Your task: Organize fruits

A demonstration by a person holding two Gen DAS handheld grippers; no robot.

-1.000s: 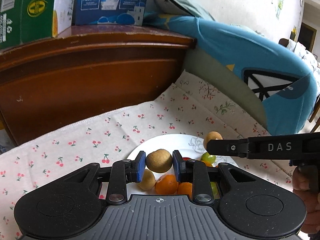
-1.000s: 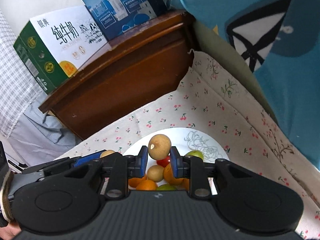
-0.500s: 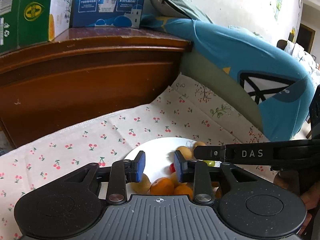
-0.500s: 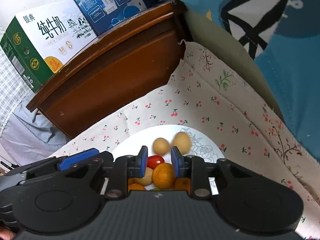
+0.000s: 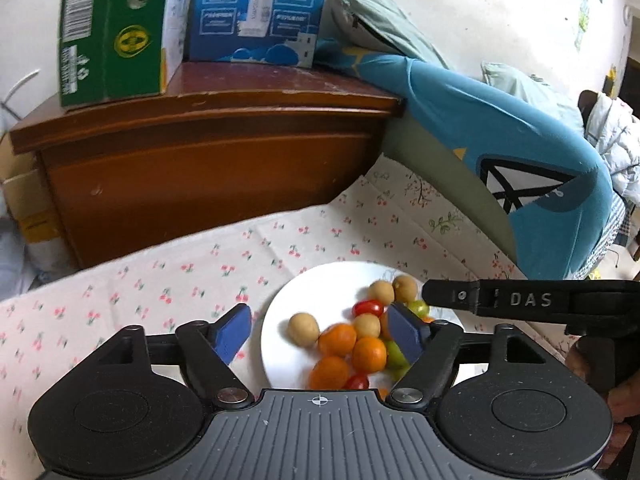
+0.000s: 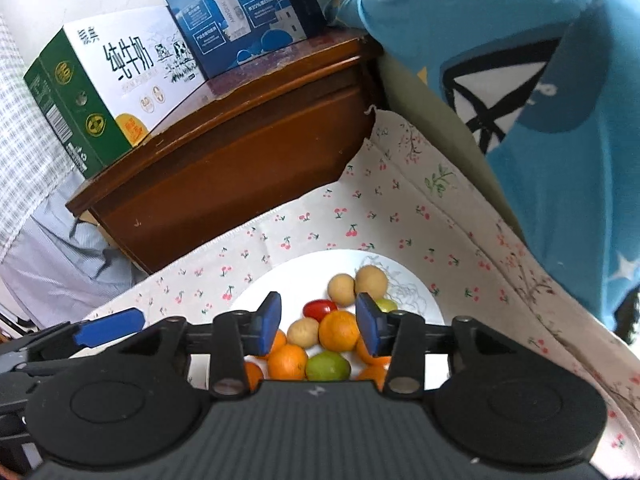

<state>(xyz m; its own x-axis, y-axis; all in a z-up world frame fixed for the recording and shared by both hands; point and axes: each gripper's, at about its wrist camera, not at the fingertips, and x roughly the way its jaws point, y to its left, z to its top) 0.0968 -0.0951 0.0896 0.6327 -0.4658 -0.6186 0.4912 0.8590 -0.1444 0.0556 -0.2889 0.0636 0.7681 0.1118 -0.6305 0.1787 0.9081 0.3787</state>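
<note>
Left wrist view: both grippers (image 5: pixel 318 330) (image 6: pixel 318 322) spread, empty; fruits (image 5: pixel 344 344) on plate (image 5: pixel 280 320) are light, round, rolling; grasp across middle.

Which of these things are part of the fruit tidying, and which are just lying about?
Part of the job:
white plate
oranges
tan round fruits
cherry tomatoes
green fruits
left gripper and right gripper, both open and empty

Just lying about:
green milk carton
blue box
wooden cabinet
blue bedding
cherry-print cloth
</note>
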